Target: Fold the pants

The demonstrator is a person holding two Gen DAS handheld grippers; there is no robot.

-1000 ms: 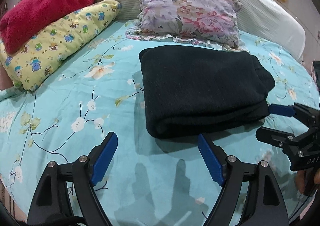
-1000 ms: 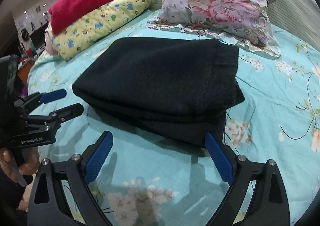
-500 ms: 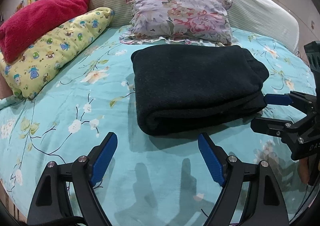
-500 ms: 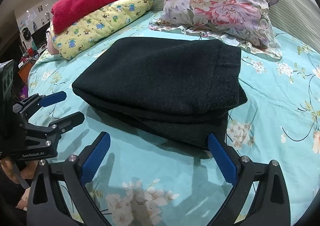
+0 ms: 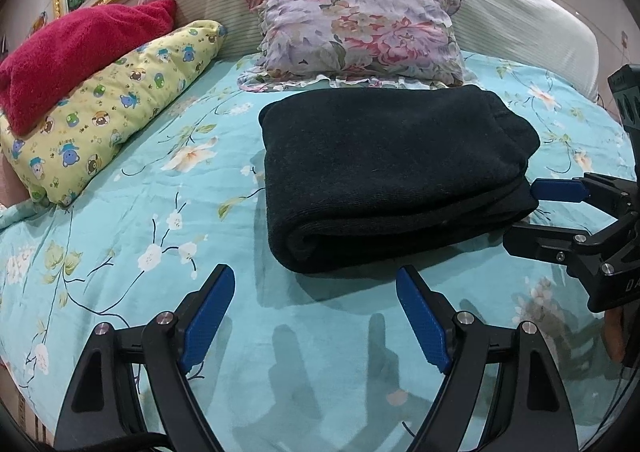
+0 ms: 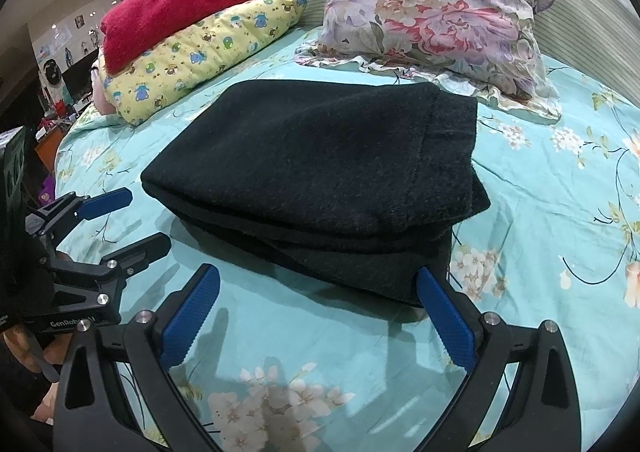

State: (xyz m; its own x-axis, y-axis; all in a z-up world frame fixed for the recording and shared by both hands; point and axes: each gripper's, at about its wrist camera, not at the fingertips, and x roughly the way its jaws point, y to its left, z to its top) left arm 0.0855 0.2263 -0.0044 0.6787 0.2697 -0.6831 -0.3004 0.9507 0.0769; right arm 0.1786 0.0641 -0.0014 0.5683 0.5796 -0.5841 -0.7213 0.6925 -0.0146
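Note:
The black pants [image 5: 392, 168] lie folded into a thick rectangle on the teal flowered bedsheet [image 5: 132, 220]; they also show in the right wrist view [image 6: 320, 180]. My left gripper [image 5: 316, 292] is open and empty, just short of the fold's near edge. It shows at the left of the right wrist view [image 6: 136, 220]. My right gripper [image 6: 320, 288] is open and empty, its right finger close to the pants' near corner. It shows at the right of the left wrist view [image 5: 524, 212], beside the fold's right end.
A floral pillow [image 5: 360, 32] leans on the striped headboard [image 5: 520, 12] behind the pants. A yellow cartoon-print pillow [image 5: 116, 108] with a red blanket [image 5: 76, 52] on it lies at the left. A cluttered room shows beyond the bed's left edge [image 6: 52, 68].
Both grippers have drawn back a little from the pants and stayed open. The pants have not changed shape.

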